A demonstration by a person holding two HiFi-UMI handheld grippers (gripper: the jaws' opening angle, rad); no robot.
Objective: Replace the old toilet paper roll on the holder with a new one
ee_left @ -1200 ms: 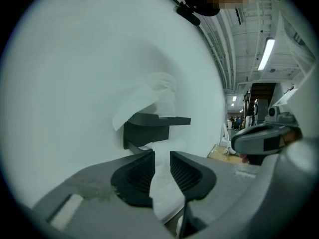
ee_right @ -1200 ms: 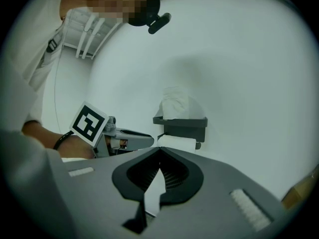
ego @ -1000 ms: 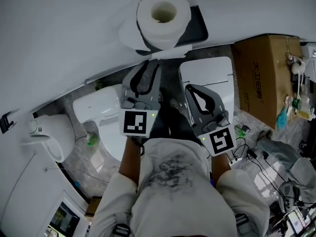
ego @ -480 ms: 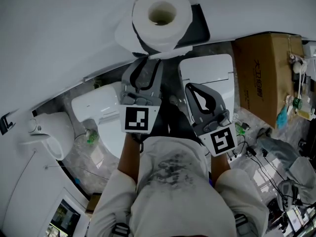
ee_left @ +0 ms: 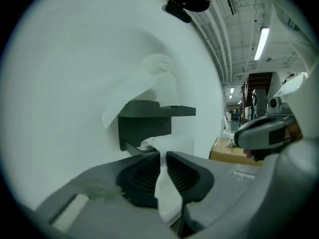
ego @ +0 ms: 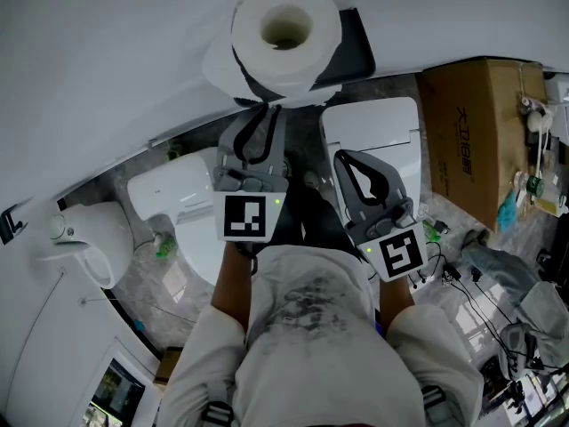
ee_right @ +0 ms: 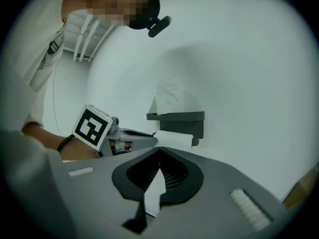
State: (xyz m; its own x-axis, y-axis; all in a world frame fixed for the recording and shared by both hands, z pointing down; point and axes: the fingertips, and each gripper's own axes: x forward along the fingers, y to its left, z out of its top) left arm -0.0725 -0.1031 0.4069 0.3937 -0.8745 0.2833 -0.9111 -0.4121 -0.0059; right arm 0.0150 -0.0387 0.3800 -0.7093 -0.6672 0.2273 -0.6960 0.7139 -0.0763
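Observation:
A full white toilet paper roll (ego: pixel 284 34) lies on top of the dark wall holder (ego: pixel 354 44), hole facing up. Beneath the holder's shelf (ee_left: pixel 149 121) hangs a thin, nearly spent roll (ee_left: pixel 169 142). A strip of its paper (ee_left: pixel 167 193) runs down between the jaws of my left gripper (ee_left: pixel 163 156). Those jaws have just been closing and now pinch the strip. In the head view my left gripper (ego: pixel 265 112) reaches right under the holder. My right gripper (ego: pixel 341 157) waits lower right, short of the holder (ee_right: pixel 179 121), shut with nothing visibly in it.
A white wall (ego: pixel 107 60) carries the holder. Below stand a white toilet (ego: pixel 173 194) and a second white lid (ego: pixel 378 136). A cardboard box (ego: pixel 480 132) sits at the right, with cables and clutter (ego: pixel 471 283) on the floor.
The left gripper's jaws have narrowed onto the paper strip under the holder. The right gripper has kept still.

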